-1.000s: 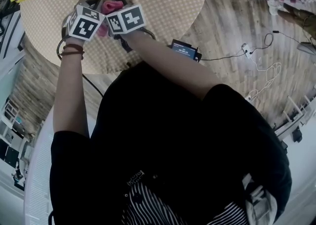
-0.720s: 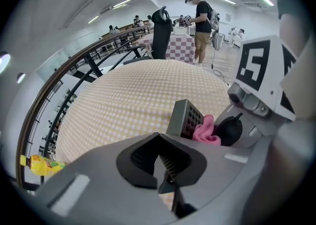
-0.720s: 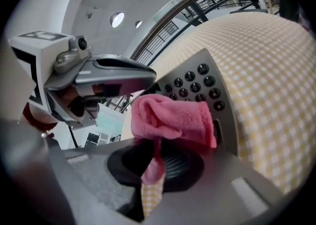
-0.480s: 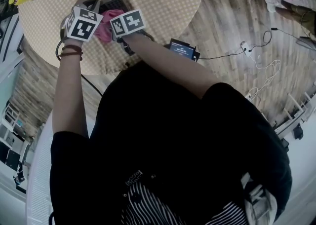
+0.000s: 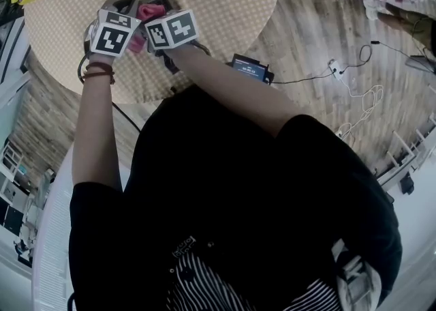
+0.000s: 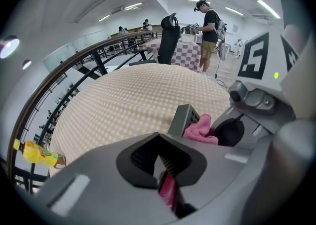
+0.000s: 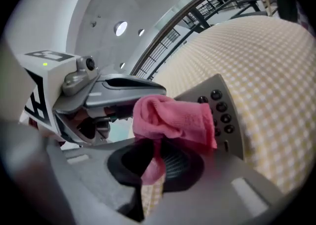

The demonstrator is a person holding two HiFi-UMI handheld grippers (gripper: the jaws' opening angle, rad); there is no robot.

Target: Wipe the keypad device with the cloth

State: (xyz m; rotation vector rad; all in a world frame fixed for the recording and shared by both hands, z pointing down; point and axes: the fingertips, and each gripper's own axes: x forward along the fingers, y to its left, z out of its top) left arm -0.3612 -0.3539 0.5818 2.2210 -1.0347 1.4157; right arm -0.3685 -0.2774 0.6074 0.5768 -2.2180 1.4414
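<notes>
Right gripper (image 7: 158,162): fingers clamped on pink cloth (image 7: 173,118), bunched against keypad device (image 7: 222,110). Left gripper (image 6: 165,169): fingers closed together, pink showing in slit. Keypad device tilted on checked worktop (image 5: 225,3), just beyond both grippers.

The left claw (image 6: 165,172) and right claw (image 7: 157,162) crowd the left side of the bench (image 5: 225,3) (marker cubes nearly touching), the tilted keypad device (image 7: 224,113) and pink cloth (image 7: 170,115) filling the gap between them. Beyond, the bench top lies open, bar a yellow bottle (image 6: 37,154) by its left rim.
</notes>
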